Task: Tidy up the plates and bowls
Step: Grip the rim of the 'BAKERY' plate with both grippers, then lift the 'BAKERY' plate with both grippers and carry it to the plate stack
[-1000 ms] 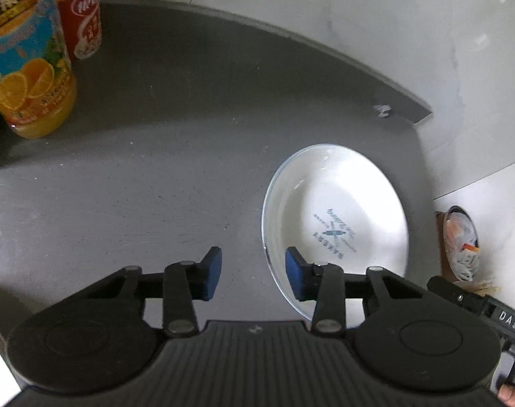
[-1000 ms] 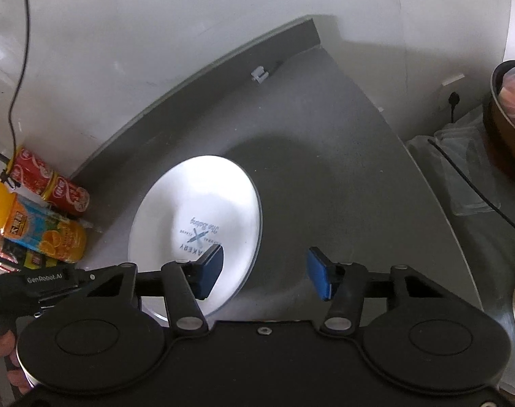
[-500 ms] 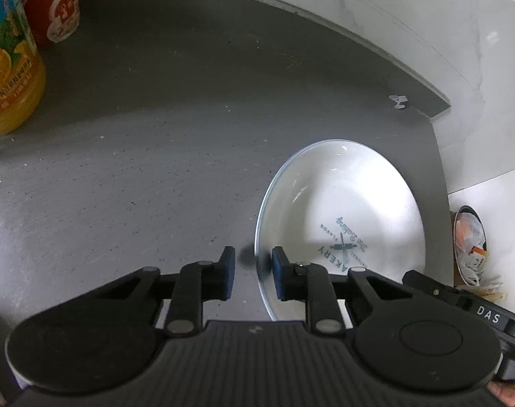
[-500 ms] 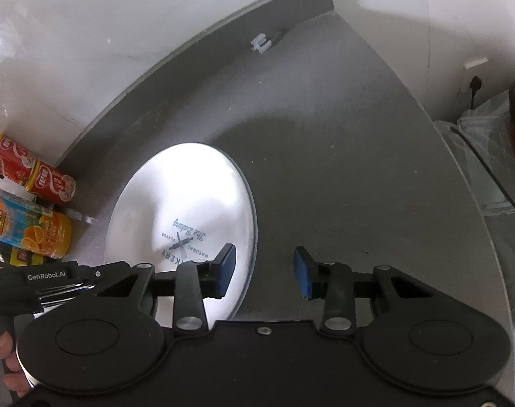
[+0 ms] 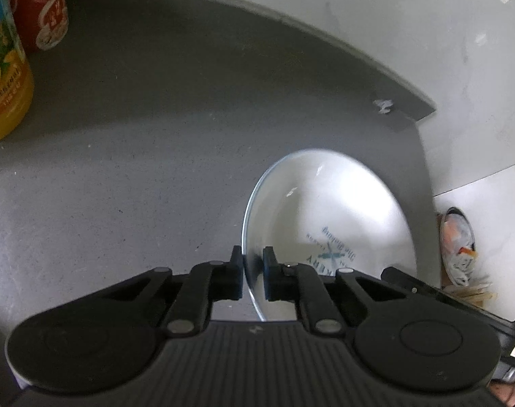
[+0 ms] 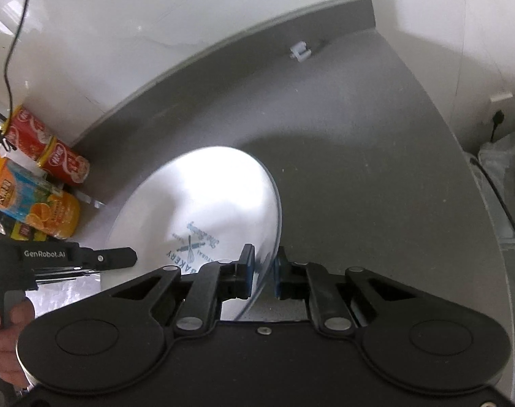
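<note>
We see a white plate (image 5: 325, 224) with a blue bakery print lying on the dark grey counter (image 5: 155, 135), and both claws have it by the rim. Our left gripper (image 5: 251, 273) is clamped on the plate's left edge: one pad sits outside the rim and the other inside, over the plate's well, with the rim passing between them. From the right wrist view the right gripper (image 6: 261, 273) is pinched on the opposite edge in the same way, its blue pads (image 6: 247, 266) tight on either side of the rim, and the plate spreads out ahead and to the left of it. In that view we also see the left tool's body and a hand (image 6: 3, 342) gripping its handle. An orange juice bottle (image 5: 3, 78) and a red can (image 5: 40, 6) stand well apart from the plate, at the counter's far left.
</note>
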`<state>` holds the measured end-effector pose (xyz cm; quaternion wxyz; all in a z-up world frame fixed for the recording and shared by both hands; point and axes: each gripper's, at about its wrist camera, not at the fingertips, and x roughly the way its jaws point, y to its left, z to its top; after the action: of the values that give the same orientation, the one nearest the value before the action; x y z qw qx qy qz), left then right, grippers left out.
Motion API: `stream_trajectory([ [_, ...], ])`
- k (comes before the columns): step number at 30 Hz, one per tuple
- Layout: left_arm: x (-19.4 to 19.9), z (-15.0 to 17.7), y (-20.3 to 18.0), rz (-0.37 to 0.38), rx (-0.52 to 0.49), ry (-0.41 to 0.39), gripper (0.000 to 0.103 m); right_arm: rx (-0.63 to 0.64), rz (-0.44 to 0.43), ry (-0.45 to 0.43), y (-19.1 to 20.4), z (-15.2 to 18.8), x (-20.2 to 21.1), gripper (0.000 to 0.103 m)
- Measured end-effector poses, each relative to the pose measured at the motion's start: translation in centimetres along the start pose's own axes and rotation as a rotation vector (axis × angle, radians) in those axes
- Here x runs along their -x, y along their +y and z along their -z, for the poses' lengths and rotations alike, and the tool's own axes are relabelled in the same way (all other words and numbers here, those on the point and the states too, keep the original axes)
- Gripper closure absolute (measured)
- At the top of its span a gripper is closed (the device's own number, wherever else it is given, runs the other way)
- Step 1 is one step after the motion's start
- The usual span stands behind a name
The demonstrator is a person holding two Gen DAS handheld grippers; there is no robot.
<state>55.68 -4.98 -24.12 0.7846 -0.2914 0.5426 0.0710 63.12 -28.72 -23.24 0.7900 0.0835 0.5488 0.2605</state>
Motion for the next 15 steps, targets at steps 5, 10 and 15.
stream_trajectory([
  [5, 2.0, -0.1, -0.4, 0.031, -0.007, -0.033, 0.097, 0.007, 0.015, -0.034, 0.7, -0.1, 1.9, 0.092],
  [10, 4.2, -0.1, -0.4, 0.076, -0.01, -0.069, 0.097, 0.022, 0.023, -0.088, 2.3, -0.2, 4.1, 0.092],
  [15, 6.8, 0.3, 0.0, 0.12, 0.0, -0.092, 0.097, 0.046, 0.04, -0.136, 4.6, 0.0, 6.5, 0.092],
])
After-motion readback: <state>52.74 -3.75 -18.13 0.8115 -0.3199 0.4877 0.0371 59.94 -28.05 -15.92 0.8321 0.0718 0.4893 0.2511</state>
